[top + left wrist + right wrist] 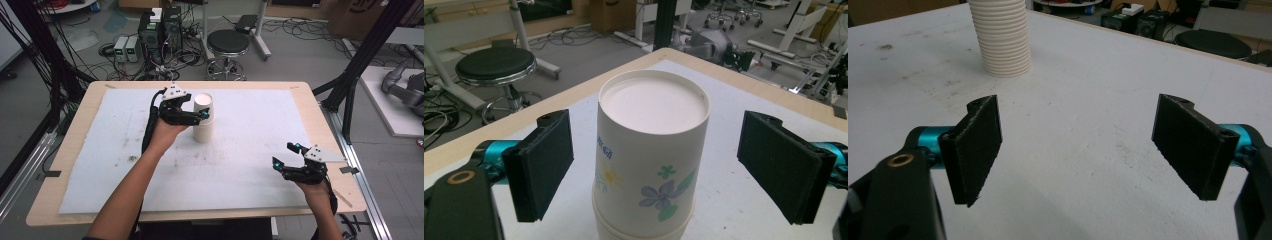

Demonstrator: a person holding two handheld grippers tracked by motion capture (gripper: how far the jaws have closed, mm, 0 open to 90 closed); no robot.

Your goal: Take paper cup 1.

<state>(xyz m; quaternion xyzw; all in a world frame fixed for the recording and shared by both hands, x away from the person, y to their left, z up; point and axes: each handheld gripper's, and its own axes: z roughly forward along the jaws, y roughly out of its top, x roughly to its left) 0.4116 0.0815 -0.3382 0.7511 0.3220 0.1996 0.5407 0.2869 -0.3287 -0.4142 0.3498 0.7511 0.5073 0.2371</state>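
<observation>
The stack of paper cups (203,119) is flanked, untouched, by the spread jaws of the left gripper (192,111). Its floral print (663,192) is seen in the left gripper view, its ribbed rims (1002,45) in the right gripper view. The right gripper (286,155) is held agape well apart from it.

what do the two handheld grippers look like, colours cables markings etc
Both are black. The left gripper and right gripper each carry a grey three-cornered plate on top and a black cable trailing back along the forearm. Their jaws are flat black rectangular pads on teal mounts, with a brass-coloured ring on the left link. The forearms look bare, no sleeves.

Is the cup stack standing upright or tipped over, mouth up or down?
Upright, mouth down: the cup stack shows its closed base on top, its nested rims resting on the table.
</observation>
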